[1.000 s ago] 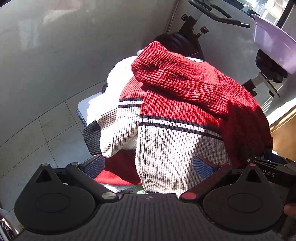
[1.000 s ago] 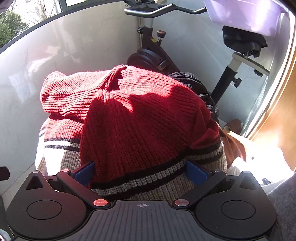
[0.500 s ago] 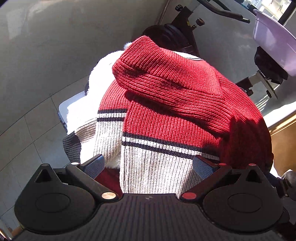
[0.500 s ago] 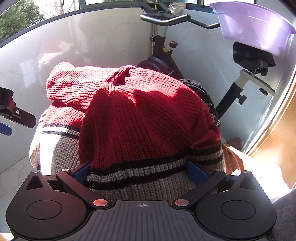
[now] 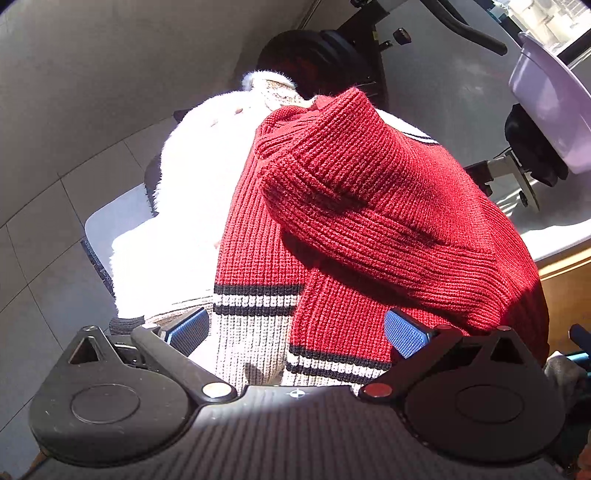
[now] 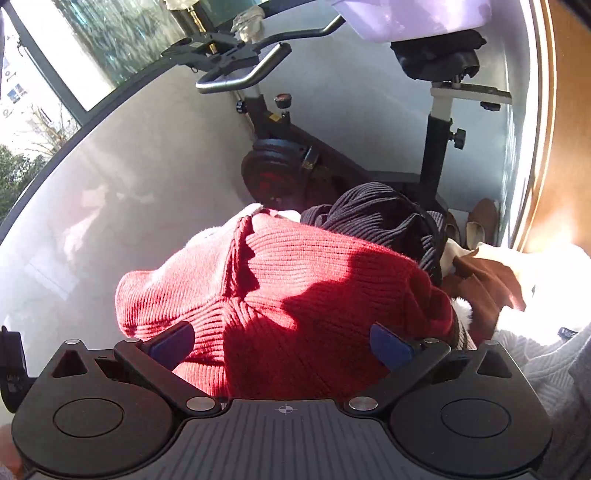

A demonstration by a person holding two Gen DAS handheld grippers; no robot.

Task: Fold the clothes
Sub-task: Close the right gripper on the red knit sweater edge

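Two grippers stand spread wide over the same garment, neither one pinching it. The left gripper [image 5: 295, 334] has its blue-padded fingers [image 5: 404, 332] well apart, and between them runs the striped band of a chunky red knitted sweater with a beige lower part and black-and-white stripes [image 5: 369, 206]; whether the pads touch the knit I cannot tell. The right gripper [image 6: 282, 345] is just as wide, its dark blue pads [image 6: 388, 347] on either side of the sweater's [image 6: 295, 295] red ribbing, half in sun and half in shadow.

The sweater lies humped on a heap of laundry, one sleeve folded across the red chest in the left view. Just beside it, on its left, a fluffy white garment [image 5: 192, 206] glares in the sunlight. Beyond the red knit in the right view sits a dark ribbed knit garment [image 6: 384, 218], touching it, and to the right a rust-brown cloth [image 6: 480, 284] with more white fabric around it.

Behind the heap stands a black exercise bike [image 6: 280, 170] with grey handlebars; a lilac plastic basin [image 6: 417, 14] rests on its black saddle [image 6: 439, 55]. Pale grey wall panels [image 5: 92, 74] and grey floor tiles [image 5: 44, 240] surround it all. A pair of brown shoes [image 6: 476, 221] stands by the wooden trim at the right.
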